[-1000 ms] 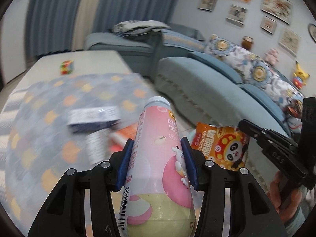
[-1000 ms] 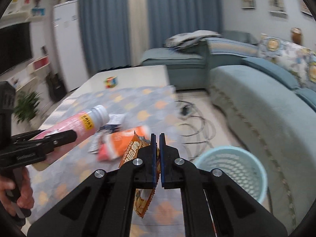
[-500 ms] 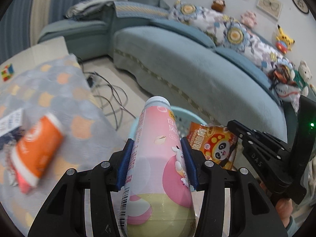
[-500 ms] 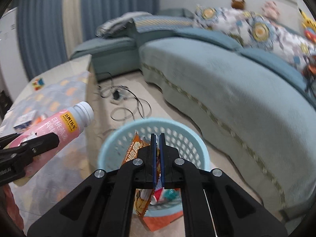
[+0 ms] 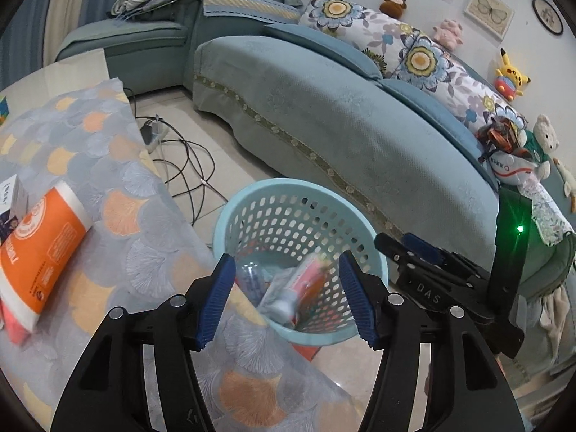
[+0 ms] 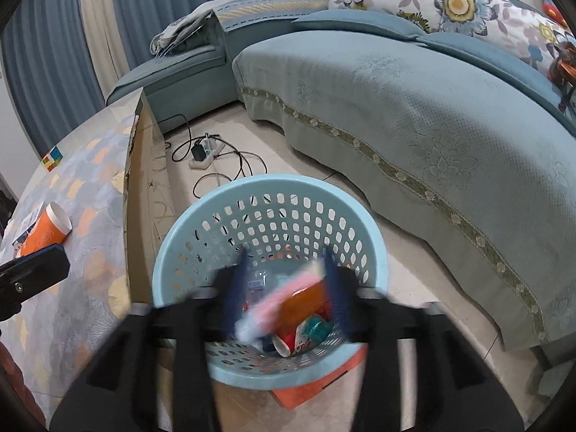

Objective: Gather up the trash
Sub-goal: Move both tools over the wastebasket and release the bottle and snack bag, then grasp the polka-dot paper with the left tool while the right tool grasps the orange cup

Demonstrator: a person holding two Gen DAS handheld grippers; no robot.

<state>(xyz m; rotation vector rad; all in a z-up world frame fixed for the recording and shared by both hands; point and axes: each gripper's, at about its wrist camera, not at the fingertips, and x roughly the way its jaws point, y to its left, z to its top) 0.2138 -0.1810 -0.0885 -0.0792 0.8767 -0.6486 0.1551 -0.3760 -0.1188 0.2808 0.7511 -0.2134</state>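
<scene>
Both claws spread wide, nothing held. Left gripper [image 5: 284, 297] over near rim of blue basket [image 5: 230, 212], at right edge of table w/ patterned cloth [image 5: 118, 165]. Right gripper [image 6: 288, 288] directly above basket opening, fingers blurred but clearly apart.

Trash: pink bottle [image 6: 277, 302] & orange snack bag [image 6: 306, 300] blurred inside basket, apparently dropping onto other rubbish at bottom. Still on table near left edge: orange tube [image 5: 39, 252] lying flat, small white box [image 5: 14, 194] touching it behind.

To do step well, judged: keep jaws fully apart until items clear the pads, stay centered over opening, no tilt toward floor side. Next prob. back to table for tube; approach across its long axis.

Pose: both tools pitched steeply down, side by side, left one nearer table, right one farther over basket. Cables [image 5: 187, 165] on floor beyond basket, sofa [image 5: 360, 126] behind.
</scene>
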